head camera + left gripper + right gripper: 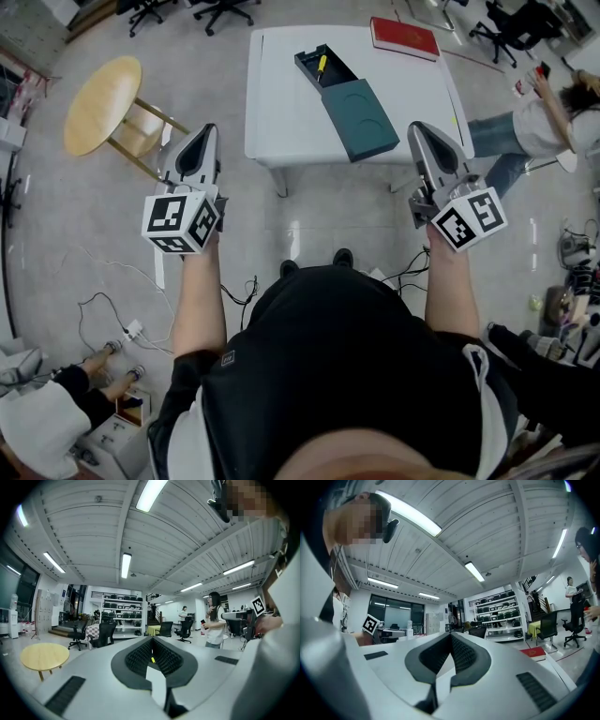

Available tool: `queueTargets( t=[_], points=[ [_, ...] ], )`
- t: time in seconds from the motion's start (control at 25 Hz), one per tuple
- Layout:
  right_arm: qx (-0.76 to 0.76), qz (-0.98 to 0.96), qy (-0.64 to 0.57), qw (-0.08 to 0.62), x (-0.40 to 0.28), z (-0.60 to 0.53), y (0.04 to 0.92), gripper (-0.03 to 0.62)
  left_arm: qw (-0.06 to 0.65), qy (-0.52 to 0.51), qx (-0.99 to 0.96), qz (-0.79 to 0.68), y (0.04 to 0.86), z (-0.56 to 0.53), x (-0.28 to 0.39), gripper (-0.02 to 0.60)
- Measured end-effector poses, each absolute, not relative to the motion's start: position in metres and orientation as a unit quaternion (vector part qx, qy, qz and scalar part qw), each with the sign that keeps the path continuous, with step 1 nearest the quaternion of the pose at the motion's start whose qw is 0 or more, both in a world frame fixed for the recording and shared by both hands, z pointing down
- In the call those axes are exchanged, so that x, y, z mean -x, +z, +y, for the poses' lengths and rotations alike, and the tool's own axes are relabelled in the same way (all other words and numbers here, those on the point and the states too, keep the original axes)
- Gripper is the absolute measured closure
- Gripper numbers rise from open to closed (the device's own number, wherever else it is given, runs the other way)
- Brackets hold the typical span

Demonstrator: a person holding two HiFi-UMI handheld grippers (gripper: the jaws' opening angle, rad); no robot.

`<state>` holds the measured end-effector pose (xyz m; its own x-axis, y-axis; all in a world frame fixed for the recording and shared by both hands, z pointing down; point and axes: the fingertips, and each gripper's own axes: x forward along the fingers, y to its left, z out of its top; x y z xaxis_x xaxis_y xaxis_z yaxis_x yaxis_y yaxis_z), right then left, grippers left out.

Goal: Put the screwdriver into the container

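A yellow-handled screwdriver (322,64) lies inside a dark, narrow open container (330,73) at the back of the white table (281,112). A dark teal lid (361,117) reaches from the container toward the table's front edge. My left gripper (207,131) hangs over the floor, short of the table's front left corner, with its jaws shut and nothing in them. My right gripper (419,128) is at the table's front right corner, also shut and empty. In the left gripper view a yellow speck (152,659) shows through the slit between the shut jaws (151,641). In the right gripper view the shut jaws (451,637) point into the room.
A red book (404,37) lies at the table's back right. A round wooden stool (101,103) stands left of the table. A person (530,127) is low on the floor to the right. Cables (112,319) trail at lower left, and office chairs (225,9) stand behind the table.
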<state>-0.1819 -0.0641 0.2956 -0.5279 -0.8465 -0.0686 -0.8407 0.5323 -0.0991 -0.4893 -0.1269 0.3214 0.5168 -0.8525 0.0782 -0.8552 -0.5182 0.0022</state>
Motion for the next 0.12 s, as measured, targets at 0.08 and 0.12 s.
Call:
queueTargets(
  t=[0.08, 0.12],
  points=[
    [0.484, 0.873, -0.028, 0.053, 0.1815, -0.0646, 0.2978, 0.565, 0.02, 0.034, -0.871, -0.491, 0.3235, -0.1275, 0.4894, 0.565],
    [0.484, 0.873, -0.028, 0.053, 0.1812, -0.0648, 0.2988, 0.565, 0.02, 0.034, -0.87, -0.491, 0.3244, -0.1278, 0.4894, 0.565]
  ],
)
